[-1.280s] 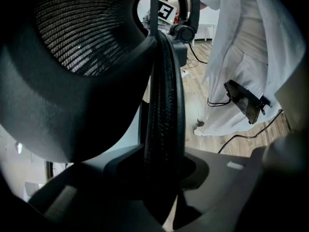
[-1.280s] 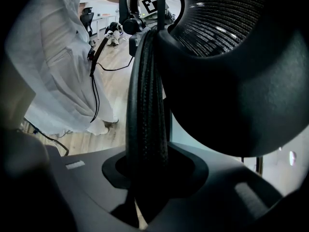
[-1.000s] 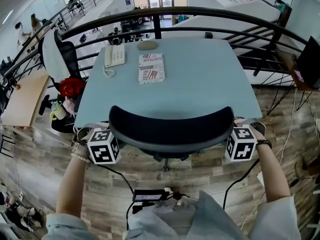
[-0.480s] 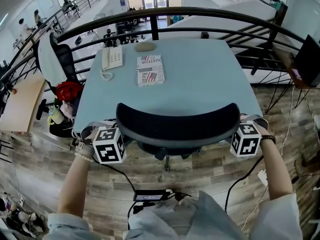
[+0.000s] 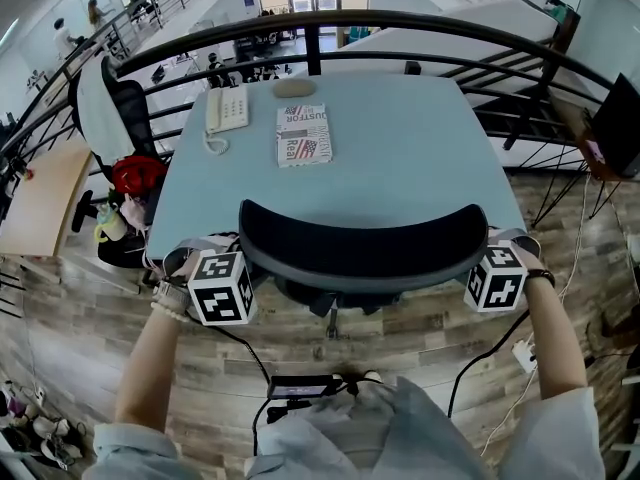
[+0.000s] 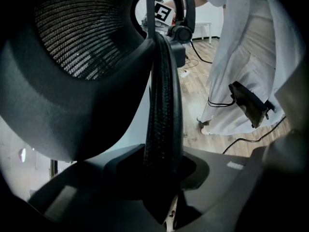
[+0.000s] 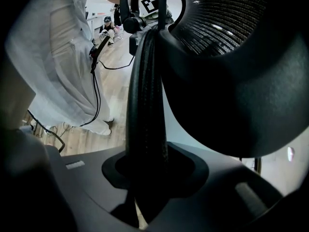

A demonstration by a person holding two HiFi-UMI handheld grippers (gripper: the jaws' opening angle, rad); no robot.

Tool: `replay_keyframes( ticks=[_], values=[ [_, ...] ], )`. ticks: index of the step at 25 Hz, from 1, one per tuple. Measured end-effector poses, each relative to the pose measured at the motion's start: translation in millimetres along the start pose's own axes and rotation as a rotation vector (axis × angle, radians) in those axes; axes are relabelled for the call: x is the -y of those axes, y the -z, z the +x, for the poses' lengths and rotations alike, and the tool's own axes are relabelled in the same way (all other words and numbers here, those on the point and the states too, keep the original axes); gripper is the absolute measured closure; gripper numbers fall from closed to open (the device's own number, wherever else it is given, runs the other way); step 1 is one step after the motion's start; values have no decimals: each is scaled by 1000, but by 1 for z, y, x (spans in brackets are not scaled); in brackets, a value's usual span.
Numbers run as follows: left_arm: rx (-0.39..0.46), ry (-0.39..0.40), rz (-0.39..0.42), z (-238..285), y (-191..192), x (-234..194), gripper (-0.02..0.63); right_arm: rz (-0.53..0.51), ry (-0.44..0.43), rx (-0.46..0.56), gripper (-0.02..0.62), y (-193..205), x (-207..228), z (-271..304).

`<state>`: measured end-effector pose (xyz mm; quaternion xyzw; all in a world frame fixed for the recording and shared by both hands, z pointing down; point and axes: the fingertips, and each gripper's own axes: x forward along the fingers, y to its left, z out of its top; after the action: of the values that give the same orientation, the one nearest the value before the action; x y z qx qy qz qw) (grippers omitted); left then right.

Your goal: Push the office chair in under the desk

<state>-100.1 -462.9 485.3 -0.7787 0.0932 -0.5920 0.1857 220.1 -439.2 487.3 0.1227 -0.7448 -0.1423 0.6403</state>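
Left claw [image 6: 161, 178] and right claw [image 7: 145, 178] are each clamping, partly closed, on an end of the office chair [image 5: 362, 243] backrest, which is spanning between them with the counter [image 5: 400, 148] edge just ahead. Risk I'm seeing: uneven pushing swivelling the seat, twisting the thin rim out of one grip.

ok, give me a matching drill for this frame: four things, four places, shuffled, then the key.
Things:
1 phone
2 magazine
3 chair backrest
4 red item

Places:
A at the desk's near edge
B desk's far left corner
C off the desk, on the second chair to its left
D desk top, just right of the phone

Pairs: 1-B, 2-D, 3-A, 4-C
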Motion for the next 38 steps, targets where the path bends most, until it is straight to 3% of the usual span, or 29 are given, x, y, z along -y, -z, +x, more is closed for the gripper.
replay_keyframes(
  ticks=[7, 15, 22, 29, 38],
  values=[
    [13, -28, -19, 2, 0, -3, 475, 47, -1, -8, 457, 1, 1, 2],
    [24, -82, -51, -2, 0, -6, 462, 161, -7, 57, 385, -7, 1, 0],
    [42, -165, -82, -16, -1, -15, 411, 147, 39, 77, 374, -14, 7, -14],
    [52, -214, -104, -37, 0, -15, 408, 142, 82, 77, 374, -14, 11, -35],
    [187, -325, -264, -77, -6, -11, 410, 159, 184, 123, 374, -19, 4, -66]
  ],
)
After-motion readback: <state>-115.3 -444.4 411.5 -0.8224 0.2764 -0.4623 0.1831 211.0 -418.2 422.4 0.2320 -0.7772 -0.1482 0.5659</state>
